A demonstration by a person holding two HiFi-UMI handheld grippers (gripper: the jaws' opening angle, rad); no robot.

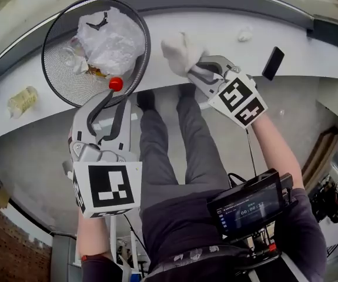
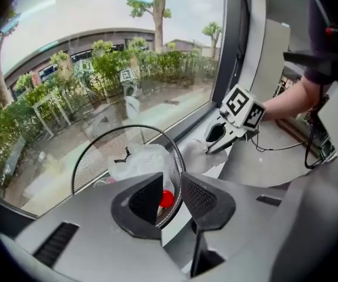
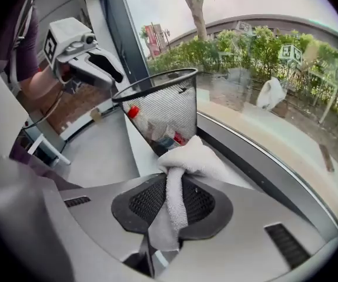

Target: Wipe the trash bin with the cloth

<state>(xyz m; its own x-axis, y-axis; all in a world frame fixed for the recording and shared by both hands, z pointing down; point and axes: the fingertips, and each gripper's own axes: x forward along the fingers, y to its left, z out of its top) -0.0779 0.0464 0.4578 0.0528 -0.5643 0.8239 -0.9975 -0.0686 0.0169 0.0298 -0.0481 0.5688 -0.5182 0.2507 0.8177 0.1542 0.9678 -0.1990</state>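
Note:
A black wire-mesh trash bin (image 1: 62, 78) stands on the white sill (image 1: 227, 31) by the window, with a plastic bag (image 1: 113, 40) and a red-capped bottle (image 1: 116, 83) inside. My left gripper (image 1: 116, 96) straddles the bin's near rim. In the left gripper view the rim (image 2: 179, 175) runs through a visible gap between the jaws, and the left gripper (image 2: 171, 192) is open. To the bin's right, my right gripper (image 1: 197, 70) is shut on a white cloth (image 1: 177, 50), which bunches out past the jaws (image 3: 186, 163) just short of the bin's wall (image 3: 169, 107).
A small bottle (image 1: 22, 100) lies on the sill left of the bin. A crumpled white wad (image 1: 244, 34) and a black phone (image 1: 273, 63) lie to the right. The window glass runs close behind the bin. The person's legs stand below the sill's edge.

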